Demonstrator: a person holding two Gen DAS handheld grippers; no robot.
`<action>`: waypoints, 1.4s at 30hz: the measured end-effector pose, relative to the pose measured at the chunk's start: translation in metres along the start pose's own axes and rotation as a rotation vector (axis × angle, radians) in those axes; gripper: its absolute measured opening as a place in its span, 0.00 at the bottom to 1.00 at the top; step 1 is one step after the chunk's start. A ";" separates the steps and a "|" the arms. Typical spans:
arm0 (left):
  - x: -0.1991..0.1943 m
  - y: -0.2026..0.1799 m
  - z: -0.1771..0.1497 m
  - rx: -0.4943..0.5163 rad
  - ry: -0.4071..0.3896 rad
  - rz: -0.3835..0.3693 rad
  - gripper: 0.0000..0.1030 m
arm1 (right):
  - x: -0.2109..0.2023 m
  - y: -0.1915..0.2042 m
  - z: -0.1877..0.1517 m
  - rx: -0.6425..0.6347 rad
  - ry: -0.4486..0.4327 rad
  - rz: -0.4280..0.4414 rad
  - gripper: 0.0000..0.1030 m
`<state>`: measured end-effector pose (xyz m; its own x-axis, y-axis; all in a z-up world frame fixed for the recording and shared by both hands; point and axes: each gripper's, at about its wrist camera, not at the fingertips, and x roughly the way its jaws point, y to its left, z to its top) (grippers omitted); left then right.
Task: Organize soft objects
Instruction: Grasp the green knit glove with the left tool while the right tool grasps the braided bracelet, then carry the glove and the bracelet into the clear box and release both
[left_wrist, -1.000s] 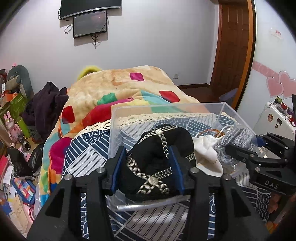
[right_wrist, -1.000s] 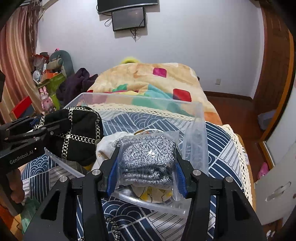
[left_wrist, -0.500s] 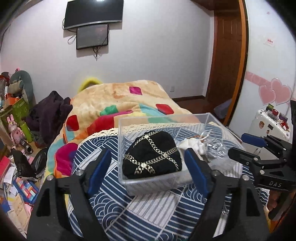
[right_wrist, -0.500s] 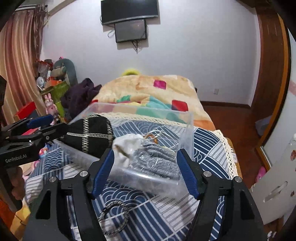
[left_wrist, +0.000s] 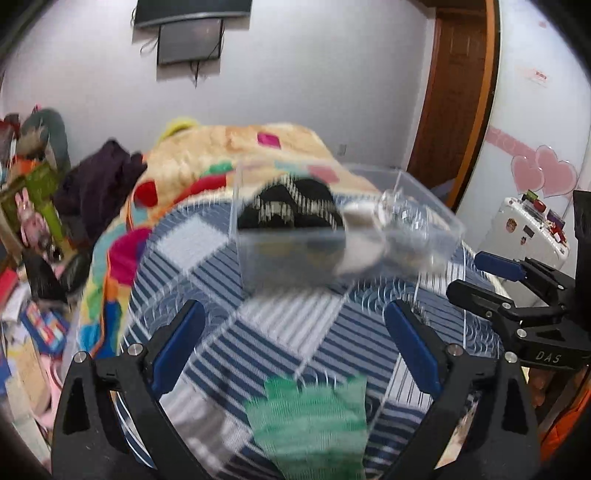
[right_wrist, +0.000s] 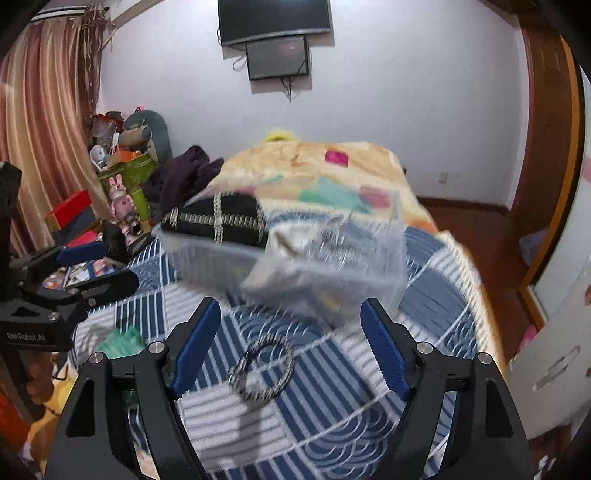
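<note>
Green cloth (left_wrist: 314, 421) is lying between the gaping left claw (left_wrist: 293, 347); right claw (right_wrist: 290, 350), also gaping, is framing a ring (right_wrist: 262, 371), bin (right_wrist: 295, 266) ahead.

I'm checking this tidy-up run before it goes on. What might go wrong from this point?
The green cloth lies close under the open left gripper; both views are motion-blurred, so a fast grab may miss it or catch the striped bedcover. The clear box already holds the black hat and a white item, so pushing more in could shove the box. The bracelet ring under the open right gripper might slip.
</note>
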<state>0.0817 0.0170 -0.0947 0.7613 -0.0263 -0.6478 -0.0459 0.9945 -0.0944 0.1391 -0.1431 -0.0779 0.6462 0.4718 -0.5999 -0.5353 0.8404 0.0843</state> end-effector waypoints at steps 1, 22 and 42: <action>0.002 0.000 -0.008 -0.005 0.017 0.000 0.96 | 0.003 0.001 -0.005 0.005 0.016 0.007 0.74; 0.008 -0.007 -0.066 -0.010 0.101 -0.010 0.66 | 0.039 0.011 -0.037 0.031 0.156 0.062 0.25; -0.015 -0.002 -0.022 -0.015 -0.024 -0.029 0.32 | 0.006 0.009 -0.019 0.023 0.011 0.060 0.08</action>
<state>0.0566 0.0137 -0.1014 0.7779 -0.0528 -0.6261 -0.0327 0.9917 -0.1242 0.1278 -0.1383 -0.0960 0.6074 0.5183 -0.6020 -0.5602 0.8168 0.1381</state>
